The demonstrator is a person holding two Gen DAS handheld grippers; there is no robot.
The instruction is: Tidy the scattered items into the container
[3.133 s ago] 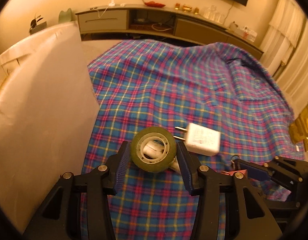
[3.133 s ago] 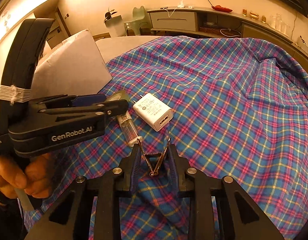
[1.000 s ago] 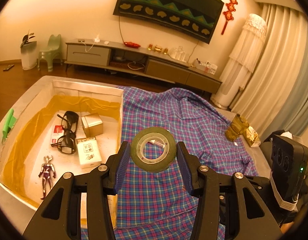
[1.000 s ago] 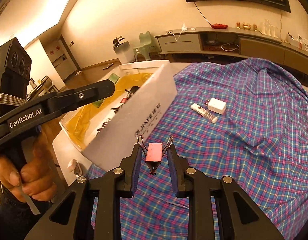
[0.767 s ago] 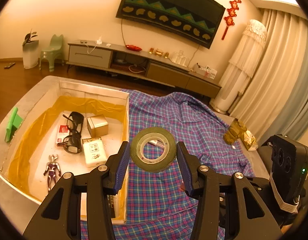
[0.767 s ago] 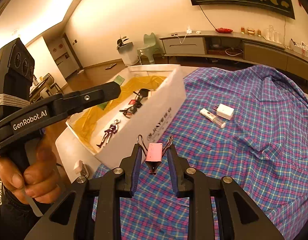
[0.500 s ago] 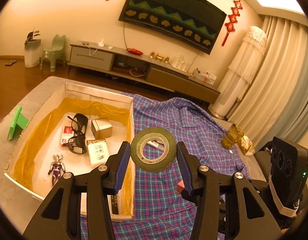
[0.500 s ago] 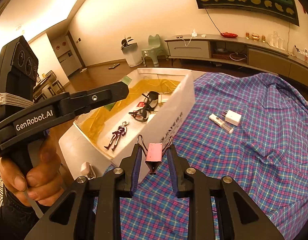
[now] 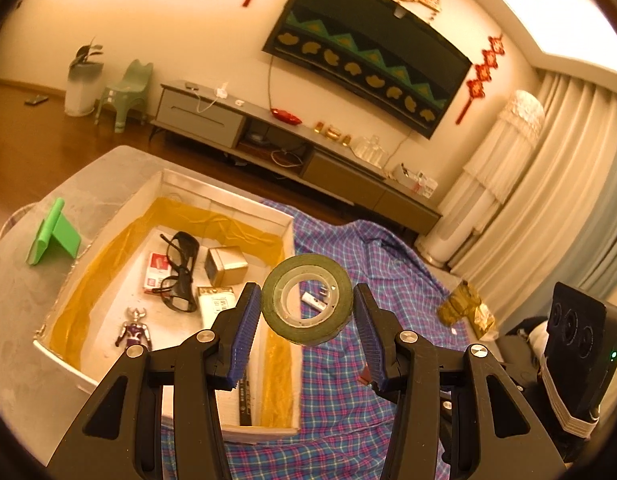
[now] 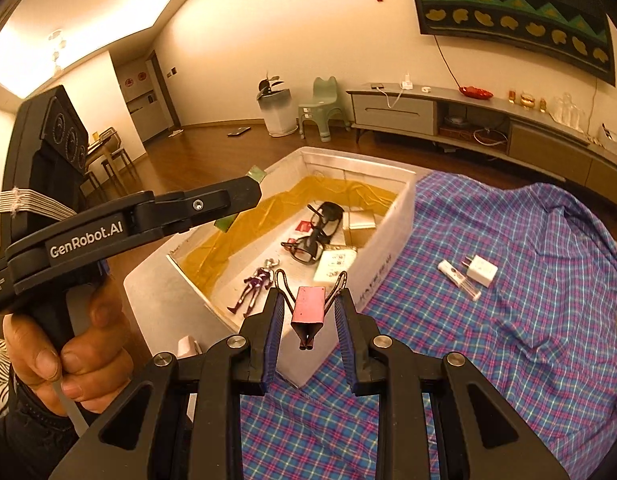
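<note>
My left gripper (image 9: 306, 312) is shut on a green roll of tape (image 9: 307, 298), held in the air over the right wall of the white box (image 9: 224, 200). My right gripper (image 10: 308, 320) is shut on a pink binder clip (image 10: 308, 308) by its wire handles, just off the box's near corner (image 10: 308, 372). Inside the box lie black glasses (image 9: 178, 268), a toy figure (image 9: 134, 330), a gold tin (image 9: 226, 264) and a small carton (image 9: 214, 304). A white charger (image 10: 482, 270) and a small clear tube (image 10: 458, 274) lie on the plaid cloth (image 10: 508, 340).
A green stand (image 9: 52, 236) sits on the grey surface left of the box. A gold foil packet (image 9: 466, 312) lies at the cloth's far right. A hand (image 10: 64, 356) holds the left gripper's handle at the left of the right wrist view. A TV cabinet stands behind.
Both grippers have risen and drifted toward the box, still holding the tape and the clip. More of the box's inside now shows in both views.
</note>
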